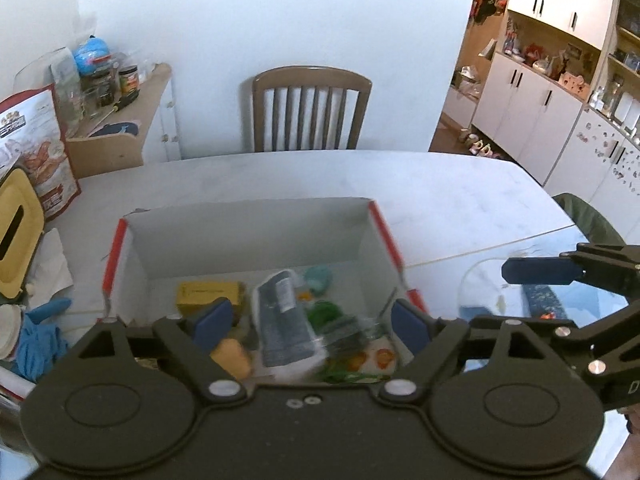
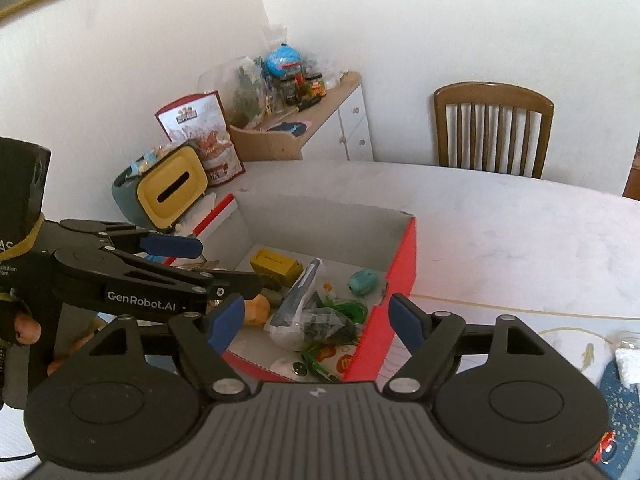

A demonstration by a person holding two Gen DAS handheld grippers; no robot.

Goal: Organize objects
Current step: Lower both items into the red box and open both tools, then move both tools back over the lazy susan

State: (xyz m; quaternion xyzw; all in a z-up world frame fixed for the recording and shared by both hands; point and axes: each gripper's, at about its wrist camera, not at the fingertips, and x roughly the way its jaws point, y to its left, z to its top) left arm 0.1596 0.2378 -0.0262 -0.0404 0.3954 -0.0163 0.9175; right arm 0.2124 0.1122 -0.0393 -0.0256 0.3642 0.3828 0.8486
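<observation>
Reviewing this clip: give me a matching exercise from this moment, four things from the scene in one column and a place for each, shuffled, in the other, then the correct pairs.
Things:
1. yellow box
2. teal pouch
3. tissue holder
4. wooden chair

Places:
A. on the table outside the cardboard box, on its left
B. inside the box, near its red right wall
C. beyond the far edge of the table, against the wall
D. inside the box, in its far left part

Pairs: 1-D, 2-B, 3-A, 4-C
</observation>
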